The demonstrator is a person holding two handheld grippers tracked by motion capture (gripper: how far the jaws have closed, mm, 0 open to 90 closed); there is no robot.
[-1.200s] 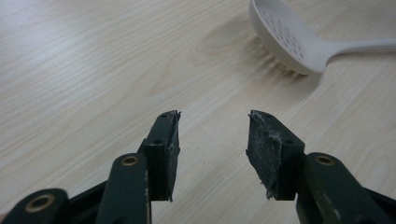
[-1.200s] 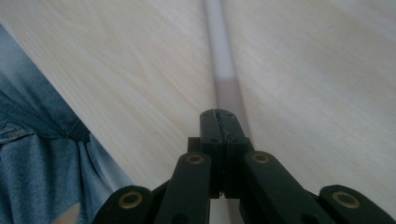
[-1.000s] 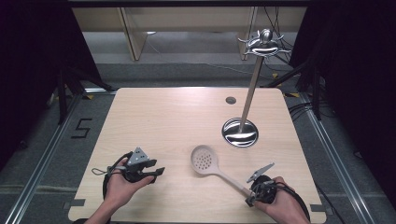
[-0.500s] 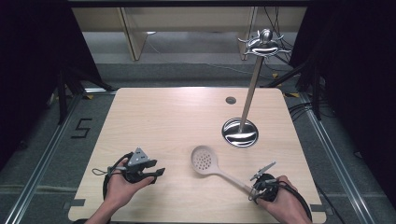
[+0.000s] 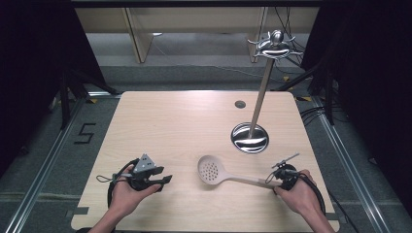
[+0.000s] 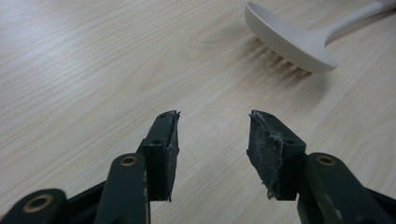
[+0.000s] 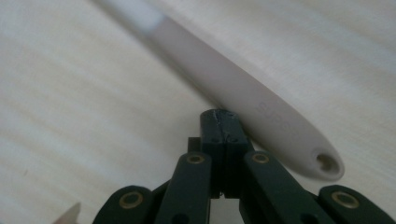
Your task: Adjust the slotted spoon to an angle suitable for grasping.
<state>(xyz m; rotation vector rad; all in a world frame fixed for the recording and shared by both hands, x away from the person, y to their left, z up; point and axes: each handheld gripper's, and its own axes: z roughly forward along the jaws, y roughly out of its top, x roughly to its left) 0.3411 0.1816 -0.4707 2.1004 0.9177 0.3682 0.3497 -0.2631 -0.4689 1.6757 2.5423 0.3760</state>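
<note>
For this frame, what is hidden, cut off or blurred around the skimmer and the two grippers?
- Pale plastic slotted skimmer: left gripper view's top edge cuts off its bowl and handle.
- Skimmer bowl: outside the right gripper view; upper handle blurred there.
- Right gripper: jaws shut beside the handle; contact unclear.
- Silver utensil stand: hooks too small in the high view.

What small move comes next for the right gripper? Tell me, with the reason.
Probably open the right gripper and shift it sideways onto the slotted spoon. Its jaws are shut on nothing, with the handle lying on the table just beside them, so it has no grip yet.
</note>
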